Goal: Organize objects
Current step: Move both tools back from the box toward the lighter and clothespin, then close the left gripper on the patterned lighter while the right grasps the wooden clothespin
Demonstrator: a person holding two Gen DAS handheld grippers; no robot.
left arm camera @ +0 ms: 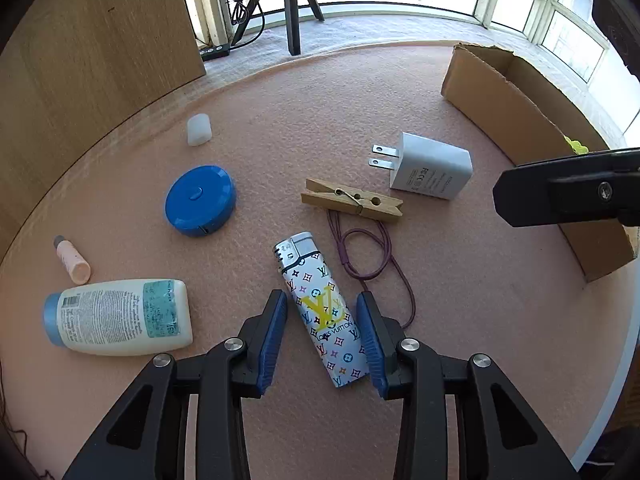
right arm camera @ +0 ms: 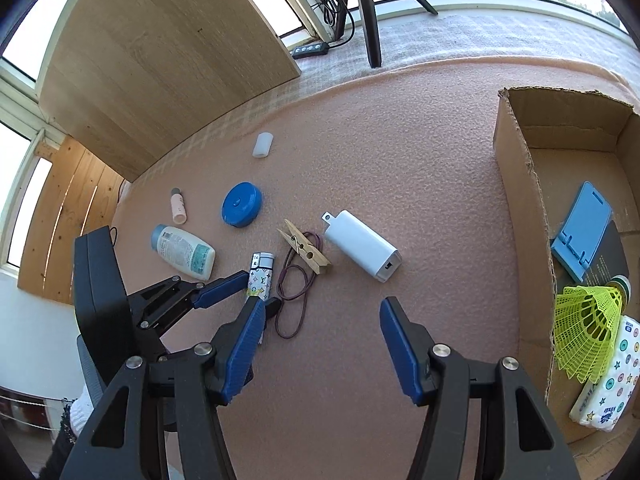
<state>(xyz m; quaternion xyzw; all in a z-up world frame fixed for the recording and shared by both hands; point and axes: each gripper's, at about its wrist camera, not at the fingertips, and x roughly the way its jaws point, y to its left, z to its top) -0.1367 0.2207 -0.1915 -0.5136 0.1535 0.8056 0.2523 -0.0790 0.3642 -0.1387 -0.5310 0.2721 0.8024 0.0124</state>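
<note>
Lighter (left arm camera: 322, 308) lies on the table between the left hand-held gripper (left arm camera: 322, 340) pads, jaws apart, not yet pressing. Probably light, rigid and slick; best pinched across its mid-body. Right hand-held gripper (right arm camera: 322, 346) hangs open, empty.

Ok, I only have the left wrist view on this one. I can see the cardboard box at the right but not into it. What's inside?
Observer: A yellow shuttlecock, a blue phone stand and a tissue pack lie in the cardboard box.
Operator: I see only one tip of the right tool. Is it holding anything?
Observer: No, the right tool stands open over the pink mat, with nothing between its jaws.
Operator: Is a cable plugged into the charger?
Observer: No, the port end of the charger is free.
</note>
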